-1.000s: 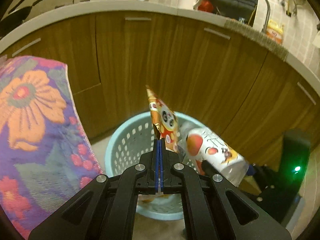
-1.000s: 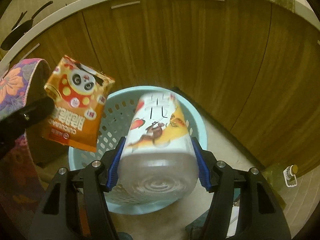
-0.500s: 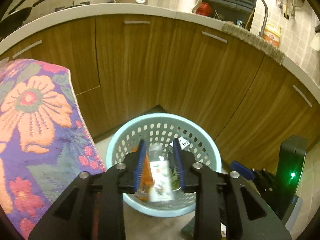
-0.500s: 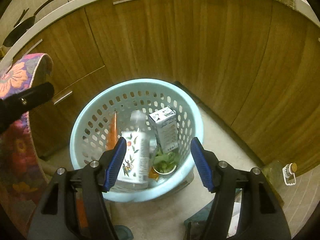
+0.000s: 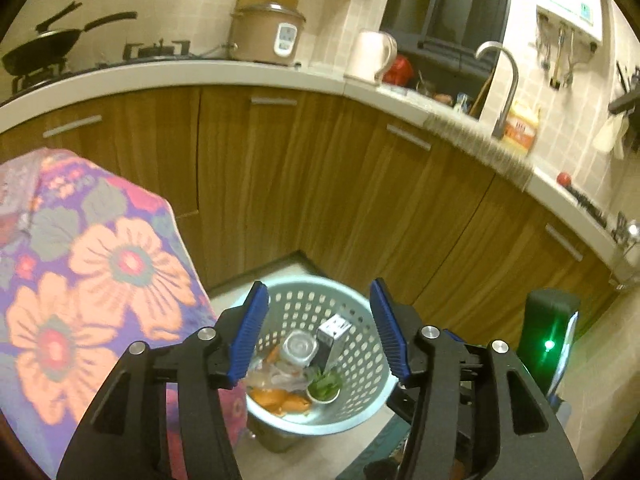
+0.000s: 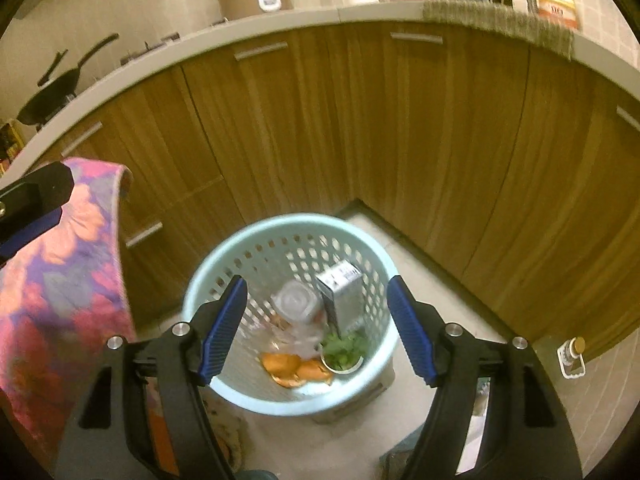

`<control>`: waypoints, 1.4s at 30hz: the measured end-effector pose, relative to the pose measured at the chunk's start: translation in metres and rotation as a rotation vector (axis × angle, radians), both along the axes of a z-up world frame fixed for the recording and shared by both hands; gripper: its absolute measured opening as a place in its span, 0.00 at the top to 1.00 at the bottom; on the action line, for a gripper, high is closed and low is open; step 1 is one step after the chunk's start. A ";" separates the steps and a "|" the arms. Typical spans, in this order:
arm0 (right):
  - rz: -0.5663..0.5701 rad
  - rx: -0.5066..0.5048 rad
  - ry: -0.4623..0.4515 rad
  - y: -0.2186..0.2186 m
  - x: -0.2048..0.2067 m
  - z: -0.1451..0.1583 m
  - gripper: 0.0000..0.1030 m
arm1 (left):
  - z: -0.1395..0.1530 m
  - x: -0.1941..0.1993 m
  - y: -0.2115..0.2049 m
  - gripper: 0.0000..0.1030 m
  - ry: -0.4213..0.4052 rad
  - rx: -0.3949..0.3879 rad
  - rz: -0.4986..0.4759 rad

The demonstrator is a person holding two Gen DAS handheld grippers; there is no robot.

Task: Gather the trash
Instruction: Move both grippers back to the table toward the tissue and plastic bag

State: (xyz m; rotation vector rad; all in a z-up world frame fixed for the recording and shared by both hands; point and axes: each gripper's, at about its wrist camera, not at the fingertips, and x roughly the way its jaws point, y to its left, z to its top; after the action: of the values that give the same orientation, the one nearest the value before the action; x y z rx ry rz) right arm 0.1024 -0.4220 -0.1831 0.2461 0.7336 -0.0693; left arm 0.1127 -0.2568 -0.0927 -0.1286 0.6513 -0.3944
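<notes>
A light blue perforated basket (image 5: 360, 364) stands on the floor in front of the wooden cabinets; it also shows in the right wrist view (image 6: 224, 276). Inside lie a clear plastic bottle (image 6: 294, 304), a small carton (image 6: 344, 294), orange peel (image 6: 296, 370) and a cup of green leaves (image 6: 344, 354). My left gripper (image 5: 318, 334) is open and empty above the basket. My right gripper (image 6: 316, 332) is open and empty above the basket too.
A table with a flowered cloth (image 5: 88, 280) stands to the left of the basket. Wooden cabinets (image 6: 360, 140) curve behind it. A dark device with a green light (image 5: 548, 344) stands at the right. A small bottle (image 6: 574, 356) lies on the floor at the right.
Both grippers opened and let go: the panda snack bag and the printed bottle dropped into the basket. Both grippers then rose and pulled back from it.
</notes>
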 end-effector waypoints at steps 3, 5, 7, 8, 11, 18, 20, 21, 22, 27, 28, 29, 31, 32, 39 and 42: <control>0.022 -0.003 -0.037 0.012 0.001 0.021 0.29 | 0.020 -0.004 0.015 0.47 -0.024 -0.035 0.015; 0.041 -0.018 -0.067 0.024 0.000 0.039 0.29 | 0.033 -0.007 0.025 0.45 -0.034 -0.060 0.025; 0.067 -0.031 -0.099 0.036 -0.002 0.059 0.28 | 0.047 -0.011 0.039 0.44 -0.045 -0.083 0.039; 0.076 -0.037 -0.112 0.042 -0.002 0.068 0.27 | 0.057 -0.014 0.048 0.43 -0.052 -0.083 0.057; 0.109 -0.036 -0.154 0.061 -0.004 0.095 0.22 | 0.078 -0.020 0.071 0.38 -0.076 -0.087 0.108; 0.219 -0.036 -0.257 0.129 -0.005 0.156 0.18 | 0.119 -0.030 0.156 0.33 -0.151 -0.097 0.241; 0.262 -0.056 -0.280 0.156 -0.004 0.169 0.15 | 0.124 -0.033 0.183 0.32 -0.164 -0.088 0.290; 0.286 -0.060 -0.287 0.167 -0.003 0.173 0.15 | 0.127 -0.034 0.195 0.32 -0.168 -0.078 0.317; 0.315 -0.066 -0.292 0.184 0.000 0.178 0.15 | 0.129 -0.035 0.205 0.32 -0.170 -0.074 0.334; 0.400 -0.085 -0.286 0.243 0.012 0.186 0.12 | 0.135 -0.042 0.274 0.30 -0.176 -0.043 0.449; 0.420 -0.086 -0.283 0.257 0.015 0.186 0.11 | 0.136 -0.043 0.288 0.29 -0.178 -0.034 0.473; 0.432 -0.089 -0.279 0.269 0.016 0.185 0.10 | 0.136 -0.044 0.303 0.28 -0.179 -0.025 0.497; 0.459 -0.100 -0.269 0.293 0.022 0.183 0.08 | 0.135 -0.044 0.329 0.27 -0.174 -0.006 0.541; 0.473 -0.105 -0.260 0.302 0.025 0.180 0.08 | 0.135 -0.044 0.343 0.27 -0.169 -0.001 0.563; 0.499 -0.135 -0.175 0.357 0.060 0.152 0.08 | 0.117 -0.030 0.411 0.25 -0.095 0.039 0.633; 0.496 -0.130 -0.131 0.367 0.077 0.139 0.08 | 0.103 -0.018 0.426 0.23 -0.046 0.051 0.616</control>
State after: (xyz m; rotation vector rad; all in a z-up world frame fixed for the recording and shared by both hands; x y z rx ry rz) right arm 0.1790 -0.0545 -0.0446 -0.0600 0.6398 0.3664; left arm 0.0945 0.1696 0.0103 -0.2612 0.5437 0.2122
